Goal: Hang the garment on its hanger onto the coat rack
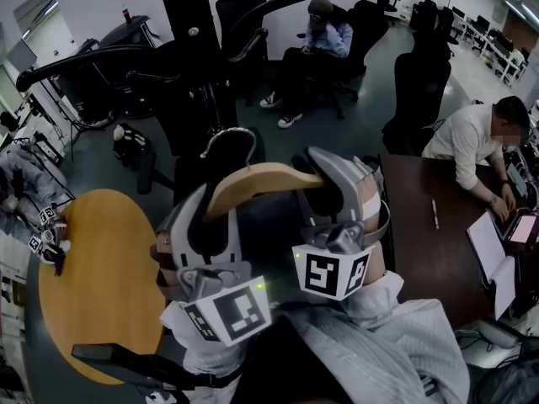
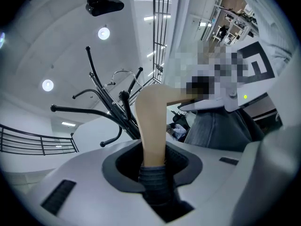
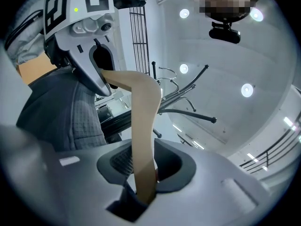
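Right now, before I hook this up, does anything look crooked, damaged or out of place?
Nothing stands out. The left gripper and right gripper each clamp one arm of the wooden hanger. Its metal hook is near the coat rack but not hung yet. The left jaws also pinch some of the garment.
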Demonstrator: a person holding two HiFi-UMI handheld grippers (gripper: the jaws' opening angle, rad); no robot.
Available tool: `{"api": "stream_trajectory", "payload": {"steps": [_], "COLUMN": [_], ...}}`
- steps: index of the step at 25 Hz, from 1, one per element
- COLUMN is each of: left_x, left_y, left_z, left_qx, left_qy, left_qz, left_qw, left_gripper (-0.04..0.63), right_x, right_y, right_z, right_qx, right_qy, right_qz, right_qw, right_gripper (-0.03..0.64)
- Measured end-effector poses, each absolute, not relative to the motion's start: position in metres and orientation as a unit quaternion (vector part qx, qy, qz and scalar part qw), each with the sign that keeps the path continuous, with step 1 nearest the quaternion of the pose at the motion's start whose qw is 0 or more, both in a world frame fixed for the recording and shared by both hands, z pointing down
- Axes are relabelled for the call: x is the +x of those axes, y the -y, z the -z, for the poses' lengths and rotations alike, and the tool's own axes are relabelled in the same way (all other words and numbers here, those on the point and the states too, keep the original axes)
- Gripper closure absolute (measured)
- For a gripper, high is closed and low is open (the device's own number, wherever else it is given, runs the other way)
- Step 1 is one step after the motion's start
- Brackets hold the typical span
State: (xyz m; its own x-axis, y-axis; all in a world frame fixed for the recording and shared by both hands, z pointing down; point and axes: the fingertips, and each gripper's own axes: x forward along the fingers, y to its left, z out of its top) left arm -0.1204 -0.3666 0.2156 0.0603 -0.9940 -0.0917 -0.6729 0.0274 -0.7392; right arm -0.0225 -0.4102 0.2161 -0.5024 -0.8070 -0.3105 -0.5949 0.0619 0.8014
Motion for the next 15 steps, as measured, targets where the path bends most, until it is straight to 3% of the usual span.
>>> {"api": "stream_trajectory", "payload": {"steps": [15], "left_x": [-0.165], "left_y": [0.44], "left_z": [-0.248], "left_qx": [-0.662], "left_qy": [-0.633], "left_qz": [0.28], "left_qw": [0.289], "left_gripper": [0.491], "right_x": [-0.071], "right_y": [0.486], "right_z": [-0.254], "right_qx": [0.446], "right_qy": [0.76], "right_qz": [0.451], "right_qw": [0.144], "right_gripper": [0.525]}}
